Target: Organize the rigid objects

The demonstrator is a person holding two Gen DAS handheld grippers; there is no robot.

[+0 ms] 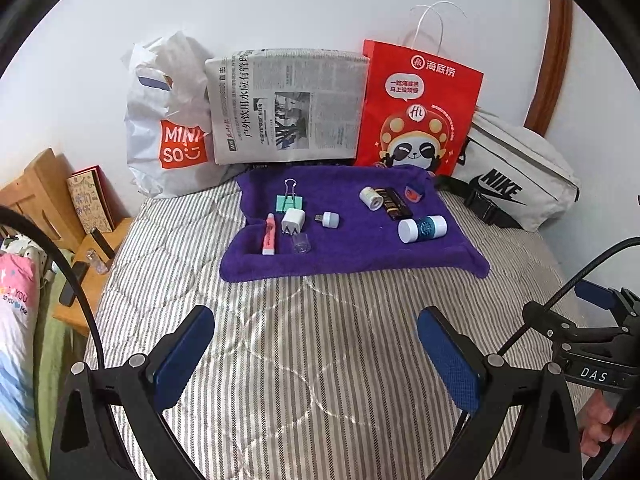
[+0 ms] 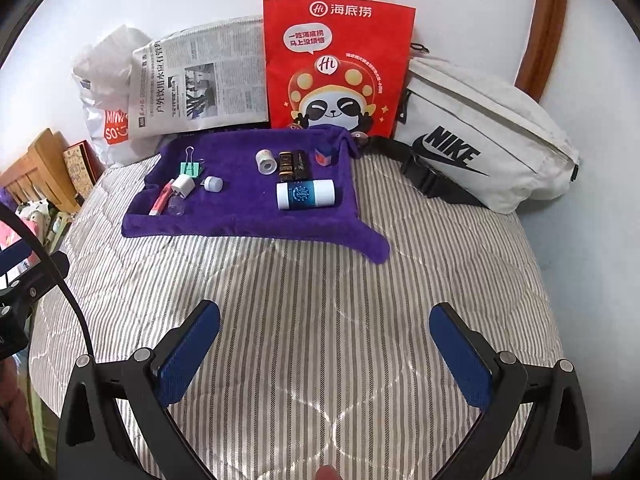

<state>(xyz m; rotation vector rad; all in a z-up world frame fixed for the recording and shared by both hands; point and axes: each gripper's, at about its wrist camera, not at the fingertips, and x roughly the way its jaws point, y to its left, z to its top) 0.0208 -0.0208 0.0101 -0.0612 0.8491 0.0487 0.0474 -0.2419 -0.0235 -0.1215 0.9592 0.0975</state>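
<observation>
Your tongs (image 1: 316, 360) carry blue pads on black arms at the bottom of the frame. Under them the bed (image 1: 304, 360) is striped grey and white. At centre lies a purple towel (image 1: 360, 252), holding a mint clip (image 1: 290, 202), a pink tube (image 1: 269, 236), a white charger (image 1: 293, 221) and a white-capped blue tube (image 1: 422, 229). Behind, you see a red bag (image 1: 416, 108) with a panda print, black-and-white newsprint (image 1: 286, 106), and a white pouch (image 1: 516, 176) with a black logo at right.
</observation>
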